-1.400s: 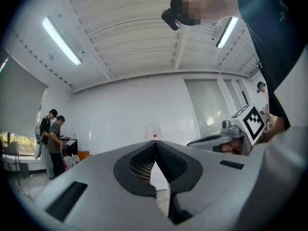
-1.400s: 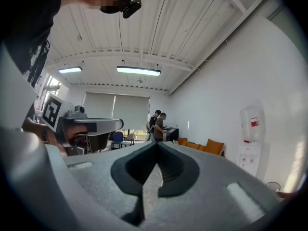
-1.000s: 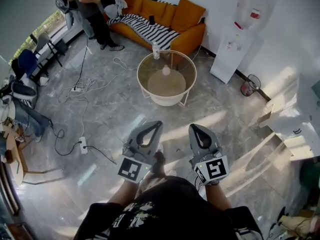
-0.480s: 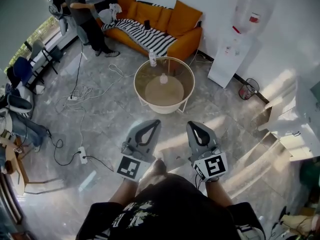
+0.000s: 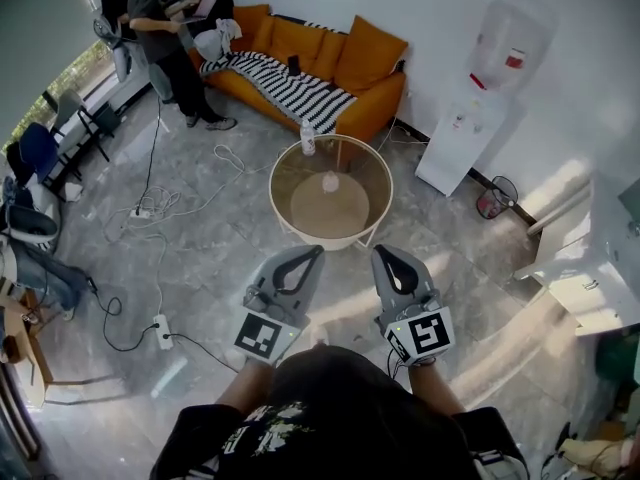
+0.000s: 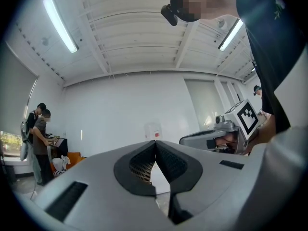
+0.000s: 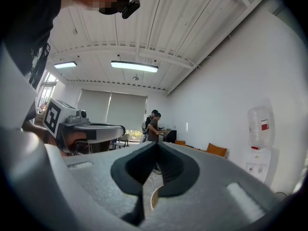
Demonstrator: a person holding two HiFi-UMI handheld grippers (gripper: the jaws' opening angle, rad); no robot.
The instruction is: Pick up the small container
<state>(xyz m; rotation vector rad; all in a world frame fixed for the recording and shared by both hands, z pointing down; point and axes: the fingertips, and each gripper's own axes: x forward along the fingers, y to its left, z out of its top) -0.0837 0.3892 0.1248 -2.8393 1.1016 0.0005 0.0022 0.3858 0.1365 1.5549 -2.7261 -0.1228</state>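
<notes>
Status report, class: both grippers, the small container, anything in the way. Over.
Left gripper shut, empty; right gripper shut, empty. Small container on round table ahead, untouched. Nothing between grippers and table; bottle at far rim.

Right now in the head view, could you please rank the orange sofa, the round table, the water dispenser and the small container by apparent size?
1. orange sofa, largest.
2. round table and water dispenser look about alike, so I won't rank them.
3. small container, smallest.
</notes>
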